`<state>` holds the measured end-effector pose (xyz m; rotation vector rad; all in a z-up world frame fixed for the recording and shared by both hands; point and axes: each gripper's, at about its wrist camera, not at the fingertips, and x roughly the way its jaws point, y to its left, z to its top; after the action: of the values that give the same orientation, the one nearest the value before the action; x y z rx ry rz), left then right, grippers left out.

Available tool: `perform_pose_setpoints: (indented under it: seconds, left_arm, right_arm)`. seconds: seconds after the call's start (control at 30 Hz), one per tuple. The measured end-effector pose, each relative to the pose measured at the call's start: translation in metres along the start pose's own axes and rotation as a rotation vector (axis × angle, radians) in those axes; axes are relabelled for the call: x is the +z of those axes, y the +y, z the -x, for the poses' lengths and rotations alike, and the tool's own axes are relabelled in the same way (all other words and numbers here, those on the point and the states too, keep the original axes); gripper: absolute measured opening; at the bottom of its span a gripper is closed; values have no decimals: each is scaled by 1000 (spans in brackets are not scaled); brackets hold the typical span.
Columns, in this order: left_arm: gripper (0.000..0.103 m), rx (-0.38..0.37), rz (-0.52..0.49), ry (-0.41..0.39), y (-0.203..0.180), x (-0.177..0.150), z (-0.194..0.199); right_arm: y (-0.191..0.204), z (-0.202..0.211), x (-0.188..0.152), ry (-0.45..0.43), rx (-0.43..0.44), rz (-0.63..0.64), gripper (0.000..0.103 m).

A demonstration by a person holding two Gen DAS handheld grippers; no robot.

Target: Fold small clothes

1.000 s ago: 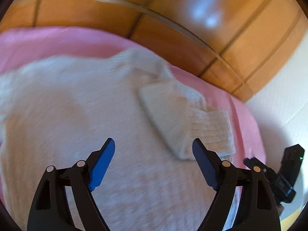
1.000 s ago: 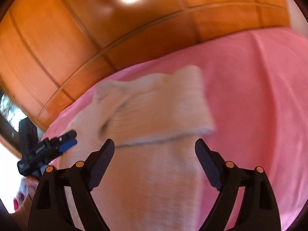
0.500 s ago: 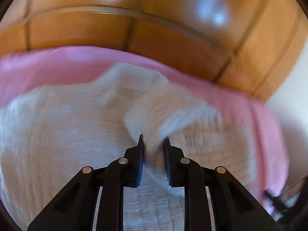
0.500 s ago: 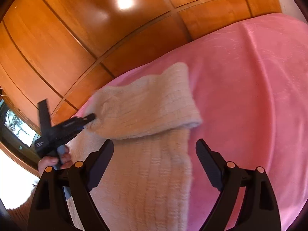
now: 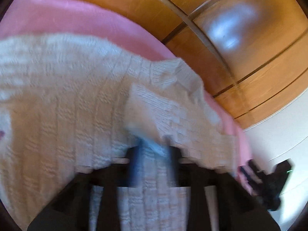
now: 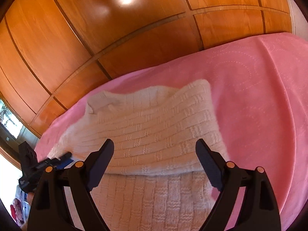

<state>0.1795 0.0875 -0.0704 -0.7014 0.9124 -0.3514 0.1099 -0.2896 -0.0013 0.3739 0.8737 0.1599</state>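
We had the left tool opening w/ the sleeve just ahead, knit betw. its pads: let go clean, keep fold flat. Half a sec earlier it pinched that sleeve. Right tool hung apart, empty, over the sweater on the pink bed.

right gripper: jaws wide apart, nothing between them, above cream knit sweater | sweater folded over on pink bedspread | left gripper at sweater's left edge | wooden panelling behind
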Motion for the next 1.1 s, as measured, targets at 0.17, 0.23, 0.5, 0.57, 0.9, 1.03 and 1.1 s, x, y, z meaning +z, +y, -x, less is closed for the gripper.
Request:
perform_pose_setpoints:
  seconds: [0.17, 0.23, 0.5, 0.57, 0.9, 1.03, 1.1]
  left_arm:
    - [65, -13, 82, -23, 2, 10, -2]
    - [16, 25, 15, -5, -7, 13, -10]
    - [6, 111, -102, -120, -16, 21, 18]
    - [6, 167, -108, -90, -9, 22, 10]
    - [44, 266, -51, -119, 17, 3, 40]
    - [66, 274, 60, -250, 50, -3, 102]
    - [66, 276, 124, -283, 68, -4, 128]
  right_arm:
    - [7, -2, -8, 15, -10, 16, 86]
    - [10, -2, -8, 13, -15, 21, 86]
    - [15, -19, 2, 8, 13, -4, 91]
    - [14, -43, -1, 45, 1, -24, 91]
    - [39, -86, -26, 63, -211, 168, 101]
    - [41, -89, -27, 70, -235, 186, 101]
    - [43, -92, -28, 74, -238, 187, 101]
